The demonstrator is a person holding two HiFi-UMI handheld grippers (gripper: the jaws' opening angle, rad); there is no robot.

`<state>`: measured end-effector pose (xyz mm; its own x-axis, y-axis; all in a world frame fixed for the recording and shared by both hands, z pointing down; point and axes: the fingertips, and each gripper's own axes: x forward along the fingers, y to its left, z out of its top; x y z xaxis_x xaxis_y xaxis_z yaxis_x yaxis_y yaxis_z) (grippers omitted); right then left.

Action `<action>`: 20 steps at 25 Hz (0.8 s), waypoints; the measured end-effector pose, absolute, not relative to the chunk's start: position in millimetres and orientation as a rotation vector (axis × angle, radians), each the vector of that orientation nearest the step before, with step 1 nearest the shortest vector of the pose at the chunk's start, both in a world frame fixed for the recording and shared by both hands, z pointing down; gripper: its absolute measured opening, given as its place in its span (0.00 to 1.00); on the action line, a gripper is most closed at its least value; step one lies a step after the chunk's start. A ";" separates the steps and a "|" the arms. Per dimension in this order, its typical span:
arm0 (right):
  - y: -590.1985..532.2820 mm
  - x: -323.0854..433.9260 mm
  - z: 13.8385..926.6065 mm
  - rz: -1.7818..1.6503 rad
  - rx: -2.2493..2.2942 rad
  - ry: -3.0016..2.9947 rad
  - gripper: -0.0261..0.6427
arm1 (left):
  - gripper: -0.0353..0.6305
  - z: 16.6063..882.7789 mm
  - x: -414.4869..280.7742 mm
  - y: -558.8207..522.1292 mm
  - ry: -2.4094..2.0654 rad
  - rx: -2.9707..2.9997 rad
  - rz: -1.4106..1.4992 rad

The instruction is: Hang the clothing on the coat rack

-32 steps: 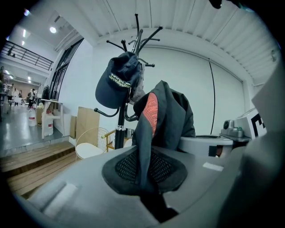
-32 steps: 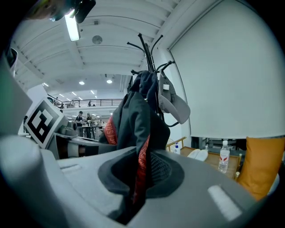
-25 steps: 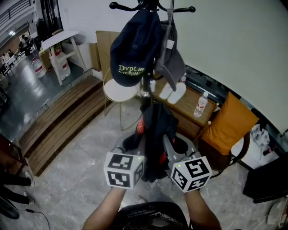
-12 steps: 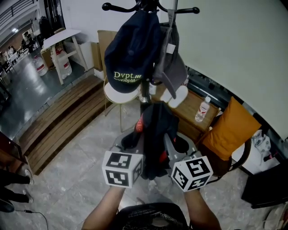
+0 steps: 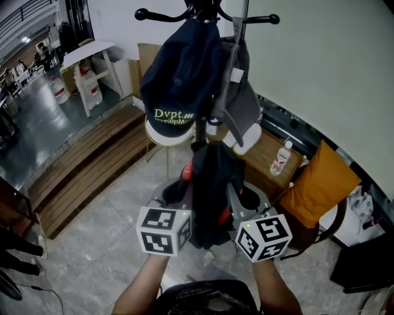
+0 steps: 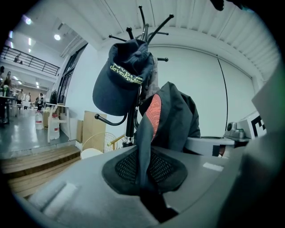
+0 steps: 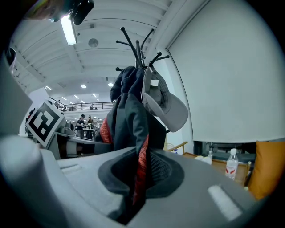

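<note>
1. Atop the coat rack (image 5: 200, 13), a navy cap (image 5: 178, 74) and a grey cap (image 5: 241, 107) hang from its hooks.
2. Below them, against the rack's pole, a dark, red-lined jacket (image 5: 210, 181) droops, with the jaws of the left gripper (image 6: 147, 189) and the right gripper (image 7: 133, 193) clamped on it.

In the head view we lose the top of the coat rack (image 5: 198, 127) at the picture's edge, and most of its pole hides behind the navy cap (image 5: 178, 67), grey cap (image 5: 243, 104) and dark jacket (image 5: 212, 184). The navy cap's lower print line is too small for us. Same with the bottle (image 5: 280, 159) label.
</note>
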<state>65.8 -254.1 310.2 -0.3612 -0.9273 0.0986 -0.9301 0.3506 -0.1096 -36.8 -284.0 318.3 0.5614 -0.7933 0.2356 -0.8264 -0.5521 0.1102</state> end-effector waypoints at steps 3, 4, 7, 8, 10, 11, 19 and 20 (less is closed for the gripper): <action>-261.2 67.9 310.5 0.235 1.762 -2.571 0.09 | 0.10 317.6 -36.4 -290.9 -1.371 2.584 0.232; -263.2 68.3 310.5 0.235 1.761 -2.573 0.09 | 0.10 317.4 -35.9 -292.8 -1.373 2.584 0.231; -269.0 69.5 310.8 0.238 1.753 -2.580 0.09 | 0.10 317.3 -34.1 -298.2 -1.378 2.580 0.232; -270.8 69.9 311.1 0.239 1.750 -2.582 0.09 | 0.10 317.3 -33.7 -300.0 -1.381 2.579 0.233; -274.7 70.8 311.5 0.241 1.745 -2.587 0.09 | 0.10 317.2 -32.8 -303.6 -1.386 2.578 0.236; -276.7 71.4 311.6 0.242 1.743 -2.589 0.09 | 0.10 317.1 -32.2 -305.2 -1.388 2.577 0.236; -289.8 74.5 316.1 0.255 1.725 -2.601 0.09 | 0.10 320.0 -27.6 -317.3 -1.396 2.570 0.246; -291.4 74.9 316.8 0.257 1.723 -2.602 0.09 | 0.10 320.4 -26.8 -318.8 -1.396 2.569 0.248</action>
<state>74.9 -291.4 316.8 -0.3945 -0.9135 0.0992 -0.9153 0.3810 -0.1306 -26.8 -318.8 320.4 0.5379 -0.8069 0.2440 -0.8416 -0.5308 0.1001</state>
